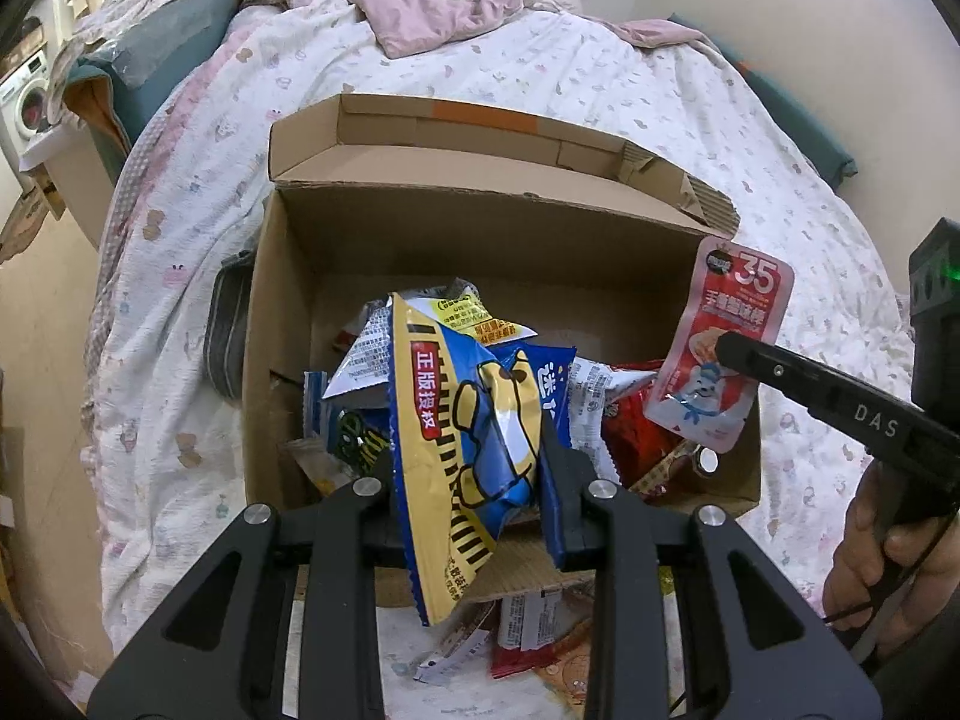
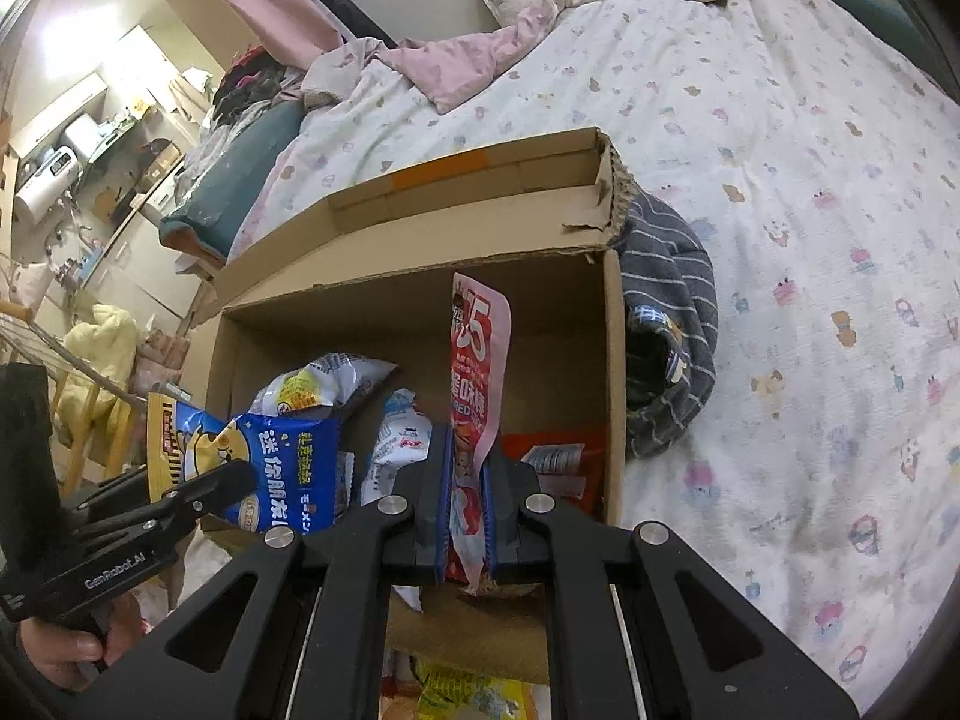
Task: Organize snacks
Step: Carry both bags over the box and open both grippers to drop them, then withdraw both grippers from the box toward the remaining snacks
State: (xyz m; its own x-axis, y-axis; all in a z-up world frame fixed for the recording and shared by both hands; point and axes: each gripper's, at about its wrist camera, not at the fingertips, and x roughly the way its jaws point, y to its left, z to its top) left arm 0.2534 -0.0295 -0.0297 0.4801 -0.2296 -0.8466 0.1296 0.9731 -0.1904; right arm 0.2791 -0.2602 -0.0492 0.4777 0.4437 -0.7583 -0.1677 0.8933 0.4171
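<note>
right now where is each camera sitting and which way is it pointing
left wrist: on the left gripper, looking down into the cardboard box on the bed; it grips a yellow and blue snack bag; the right gripper and hand show at the right edge.
right wrist: on the right gripper, facing the same box; it pinches a red and pink pouch; the left gripper shows at lower left.
shared: box, both packets, bedspread.
</note>
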